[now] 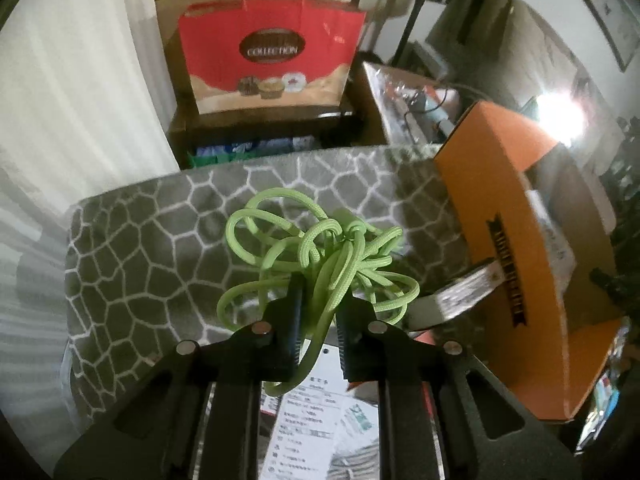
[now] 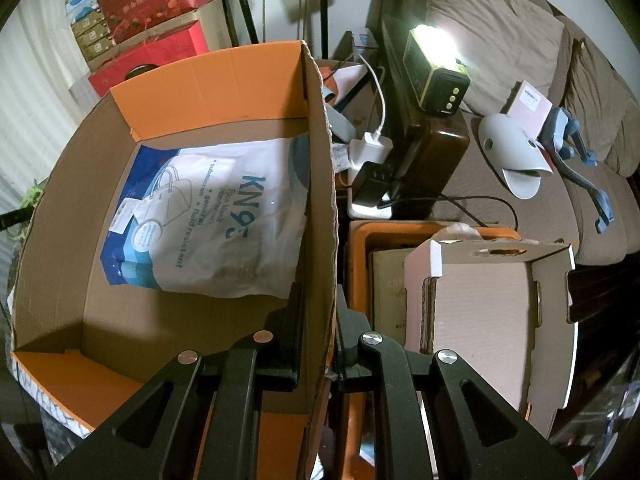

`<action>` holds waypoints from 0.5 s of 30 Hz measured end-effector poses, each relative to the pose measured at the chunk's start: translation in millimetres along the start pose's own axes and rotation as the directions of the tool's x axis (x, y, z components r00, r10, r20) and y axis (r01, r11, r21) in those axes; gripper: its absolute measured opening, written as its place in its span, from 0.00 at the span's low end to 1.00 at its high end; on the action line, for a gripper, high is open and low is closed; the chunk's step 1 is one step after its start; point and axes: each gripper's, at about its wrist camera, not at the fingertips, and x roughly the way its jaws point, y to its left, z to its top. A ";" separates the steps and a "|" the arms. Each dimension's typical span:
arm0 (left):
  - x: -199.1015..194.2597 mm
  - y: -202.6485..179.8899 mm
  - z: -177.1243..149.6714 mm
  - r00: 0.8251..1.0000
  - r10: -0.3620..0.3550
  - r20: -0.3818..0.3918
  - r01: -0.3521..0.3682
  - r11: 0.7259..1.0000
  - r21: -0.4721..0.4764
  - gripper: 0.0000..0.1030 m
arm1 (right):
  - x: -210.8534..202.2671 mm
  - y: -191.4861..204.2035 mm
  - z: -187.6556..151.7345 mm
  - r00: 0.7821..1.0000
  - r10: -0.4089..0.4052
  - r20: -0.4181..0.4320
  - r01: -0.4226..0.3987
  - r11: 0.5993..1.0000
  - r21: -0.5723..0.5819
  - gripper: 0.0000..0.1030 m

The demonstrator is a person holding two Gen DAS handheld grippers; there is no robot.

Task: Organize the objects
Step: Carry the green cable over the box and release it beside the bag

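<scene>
My left gripper (image 1: 318, 300) is shut on a tangled bundle of lime-green cord (image 1: 320, 256) and holds it above the grey stone-pattern mat (image 1: 140, 248). The orange cardboard box (image 1: 500, 160) stands to the right of the cord. My right gripper (image 2: 318, 300) is shut on the box's right wall (image 2: 320, 200), one finger inside and one outside. Inside the box lies a white and blue KN95 face-mask bag (image 2: 224, 216). A bit of the green cord (image 2: 32, 194) peeks past the box's left wall in the right wrist view.
A red "Collection" gift bag (image 1: 272, 56) stands behind the mat. Printed papers (image 1: 312, 432) lie below the left gripper. Right of the box are a second orange box (image 2: 360, 240) with a cardboard insert (image 2: 480, 312), a power strip with chargers (image 2: 372, 160), a lit lamp (image 2: 436, 68) and a sofa (image 2: 520, 40).
</scene>
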 end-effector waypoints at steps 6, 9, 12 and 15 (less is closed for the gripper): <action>-31.3 -20.1 6.1 0.998 -0.037 0.048 0.035 0.999 0.038 0.13 | -0.5 -1.3 0.3 1.000 0.005 0.005 -0.005 1.000 0.005 0.11; -47.2 -35.1 8.9 0.995 -0.071 0.074 0.067 0.996 0.059 0.13 | -0.5 -1.3 0.4 1.000 0.004 0.005 -0.004 1.000 0.004 0.11; -61.8 -51.9 11.7 0.990 -0.107 0.095 0.099 0.992 0.084 0.13 | -0.4 -1.4 0.4 1.000 0.004 0.005 -0.004 1.000 0.004 0.11; -76.6 -74.8 15.2 0.982 -0.153 0.112 0.139 0.982 0.124 0.13 | -0.4 -1.6 0.2 1.000 0.004 0.005 -0.004 1.000 0.005 0.11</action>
